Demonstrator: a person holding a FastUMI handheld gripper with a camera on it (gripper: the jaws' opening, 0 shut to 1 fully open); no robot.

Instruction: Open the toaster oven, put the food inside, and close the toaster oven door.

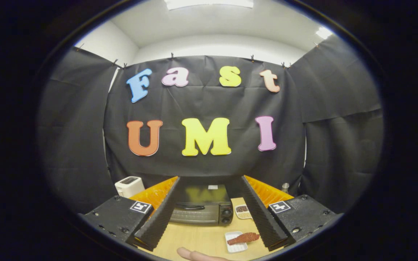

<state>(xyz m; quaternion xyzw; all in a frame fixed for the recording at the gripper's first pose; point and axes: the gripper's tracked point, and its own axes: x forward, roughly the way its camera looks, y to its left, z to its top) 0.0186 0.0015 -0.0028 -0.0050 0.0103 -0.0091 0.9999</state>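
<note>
Lying crosswise ahead, toaster oven (200, 208) door shut; hand-held gripper (209, 214) fingers apart

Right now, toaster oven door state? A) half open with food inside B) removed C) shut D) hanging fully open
C: the toaster oven sits on the table beyond the open gripper with its door flush and handle up, while the food lies on its small white tray ahead of the fingers.
</note>
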